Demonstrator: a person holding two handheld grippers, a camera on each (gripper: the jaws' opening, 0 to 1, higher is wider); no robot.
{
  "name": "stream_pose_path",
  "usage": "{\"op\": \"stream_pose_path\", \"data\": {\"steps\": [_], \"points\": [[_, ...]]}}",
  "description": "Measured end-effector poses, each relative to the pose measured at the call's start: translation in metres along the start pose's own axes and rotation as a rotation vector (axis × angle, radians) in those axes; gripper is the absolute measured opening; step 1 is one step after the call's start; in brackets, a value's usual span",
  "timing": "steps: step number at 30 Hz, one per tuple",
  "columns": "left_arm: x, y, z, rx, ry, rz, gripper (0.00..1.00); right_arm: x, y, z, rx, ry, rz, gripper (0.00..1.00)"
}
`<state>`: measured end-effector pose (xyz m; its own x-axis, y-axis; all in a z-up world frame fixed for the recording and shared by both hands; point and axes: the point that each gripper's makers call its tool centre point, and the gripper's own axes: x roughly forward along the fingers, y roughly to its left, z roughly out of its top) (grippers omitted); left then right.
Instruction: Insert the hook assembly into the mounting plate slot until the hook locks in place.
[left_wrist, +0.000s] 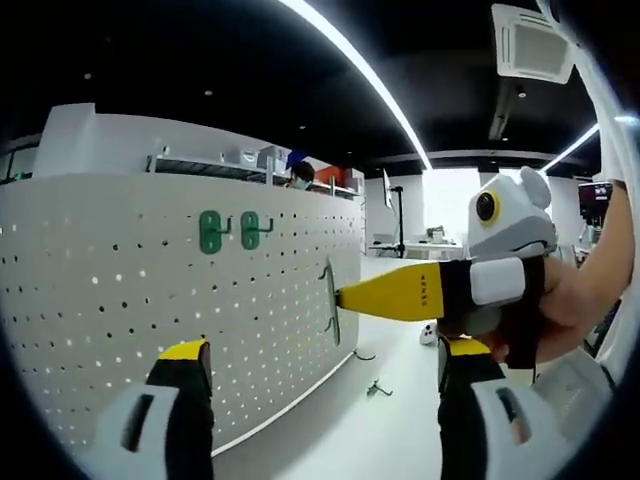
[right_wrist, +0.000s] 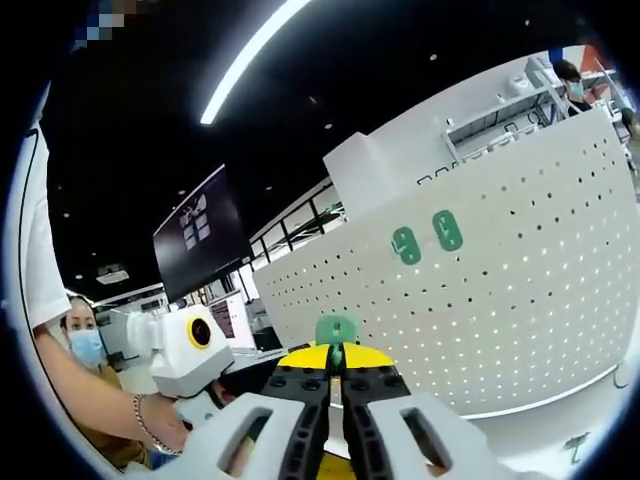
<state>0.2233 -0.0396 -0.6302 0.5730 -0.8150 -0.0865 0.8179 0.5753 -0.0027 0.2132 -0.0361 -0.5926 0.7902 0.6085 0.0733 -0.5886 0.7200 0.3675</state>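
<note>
Two green hooks already sit side by side high on the white pegboard, and that big perforated panel stands upright on the white desk, curving away to the far right in the left hand-held gripper view. Over in the right hand-held gripper view the same pegboard fills the right side, hooks up near its top. Right hand-held gripper is clamped on a green hook assembly, jaws pinched tight together, holding it just in front of the panel. From the left hand-held gripper view, its yellow tip meets the panel's right edge, where the hook assembly shows edge-on. Left hand-held gripper hangs wide apart, nothing between its jaws. Smallest of all: loose dark metal hooks lying on the desk, near the panel's foot.
</note>
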Motion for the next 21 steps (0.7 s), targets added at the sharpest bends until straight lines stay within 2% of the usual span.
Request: {"op": "stream_pose_path", "data": {"steps": [5, 8, 9, 14, 21], "points": [[0.0003, -0.0011, -0.0008, 0.001, 0.004, -0.005, 0.94, 0.0004, -0.0006, 0.0007, -0.015, -0.002, -0.003, 0.0], [-0.0001, -0.0004, -0.0019, 0.001, 0.009, -0.001, 0.93, -0.0006, -0.0037, 0.0017, -0.14, 0.016, -0.023, 0.0], [-0.0002, -0.0002, -0.0028, -0.002, 0.013, -0.001, 0.93, -0.0001, -0.0042, 0.0008, -0.229, 0.035, -0.034, 0.0], [-0.0005, 0.0008, -0.004, -0.008, 0.013, 0.006, 0.92, 0.002, -0.0006, -0.0022, -0.366, 0.059, -0.044, 0.0], [-0.0012, 0.0006, -0.0043, -0.007, 0.011, 0.007, 0.92, 0.0032, 0.0004, -0.0007, -0.348, 0.05, -0.04, 0.0]]}}
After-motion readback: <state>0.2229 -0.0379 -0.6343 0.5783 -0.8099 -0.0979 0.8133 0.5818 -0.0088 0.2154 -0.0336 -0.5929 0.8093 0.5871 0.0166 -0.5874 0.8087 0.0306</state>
